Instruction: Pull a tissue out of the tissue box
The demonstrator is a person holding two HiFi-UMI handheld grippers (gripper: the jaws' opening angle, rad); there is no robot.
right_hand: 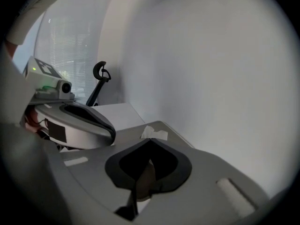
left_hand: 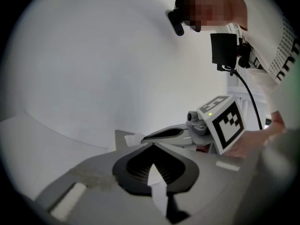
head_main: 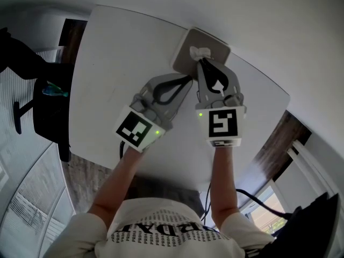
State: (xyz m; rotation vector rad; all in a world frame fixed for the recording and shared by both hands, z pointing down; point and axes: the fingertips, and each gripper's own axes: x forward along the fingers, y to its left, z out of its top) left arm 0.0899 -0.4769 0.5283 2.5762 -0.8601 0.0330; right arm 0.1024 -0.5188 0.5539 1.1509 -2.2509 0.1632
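Grey tissue box [head_main: 185, 44] lies flat, top up, at the far edge of the white table [head_main: 107, 79] against the wall, set cornerwise to the person. Its long axis cannot be told, as the grippers cover its near part. A white tissue [head_main: 200, 51] stands upright from the top. Right gripper [head_main: 203, 62] angles down, jaws drawn together, tips pinching the tissue's near base. Left gripper [head_main: 188, 79] is closed and empty, tips at the box's near-left side.

2 forearms extended; left hand-held gripper [head_main: 188, 79] jaws together; right hand-held gripper [head_main: 201, 61] tilted down, pinching tissue [head_main: 200, 51].
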